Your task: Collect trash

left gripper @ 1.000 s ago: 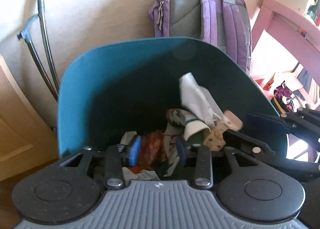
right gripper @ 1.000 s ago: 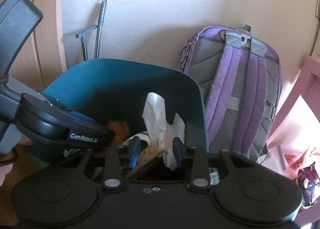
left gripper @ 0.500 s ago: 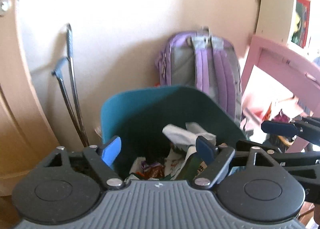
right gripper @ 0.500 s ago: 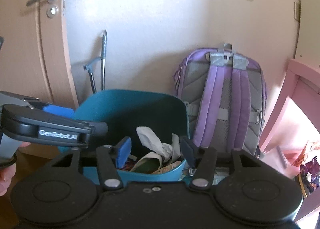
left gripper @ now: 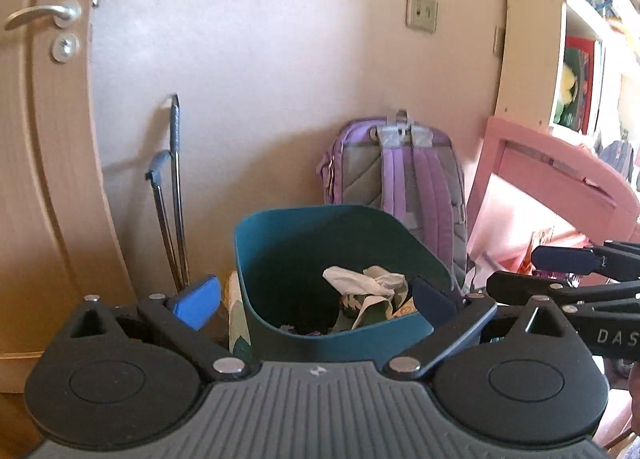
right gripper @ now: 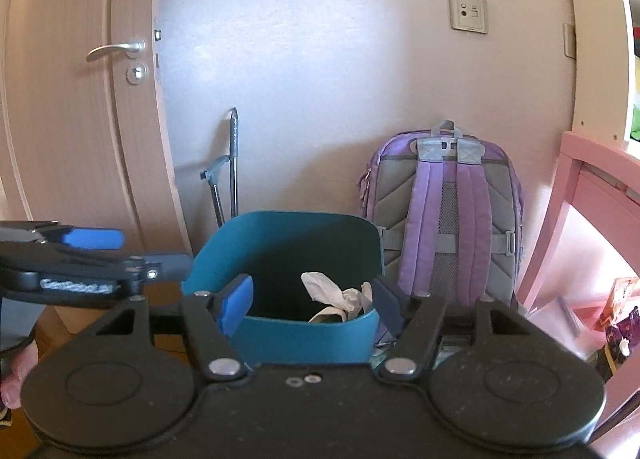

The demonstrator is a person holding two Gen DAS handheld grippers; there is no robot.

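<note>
Against a pale wall beside a wooden door [right gripper: 80, 131], a teal trash bin [left gripper: 280, 235] stands on the floor with its open top tipped toward the cameras. A purple backpack [right gripper: 448, 219] leans upright on the wall just to the bin's right, its grey-padded back and straps facing out, and a pink wooden frame [left gripper: 560, 175] rises farther right. A metal crutch [left gripper: 174, 187] with a grey handle rests against the wall to the bin's left.

Inside the bin, a crumpled white tissue [left gripper: 364, 279] lies on top of the heap, over a green-and-white patterned wrapper [left gripper: 360, 305] and darker scraps lower down that are too shadowed to make out. The bin's rim is smooth and rounded at the corners, its inner wall dark in shade.

Both tools hover above and in front of the bin, aimed at its opening. The left gripper [left gripper: 316, 295] has its jaws spread wide, blue pads to either side of the bin's mouth, holding nothing. The right gripper [right gripper: 310, 301] is likewise parted, its pads framing the bin's front edge, empty. Each tool shows at the edge of the other's view, the left one at the left of the right wrist camera, the right one at the right of the left wrist camera. Fingers [right gripper: 16, 371] of the person's left hand show at the right wrist view's lower left.
</note>
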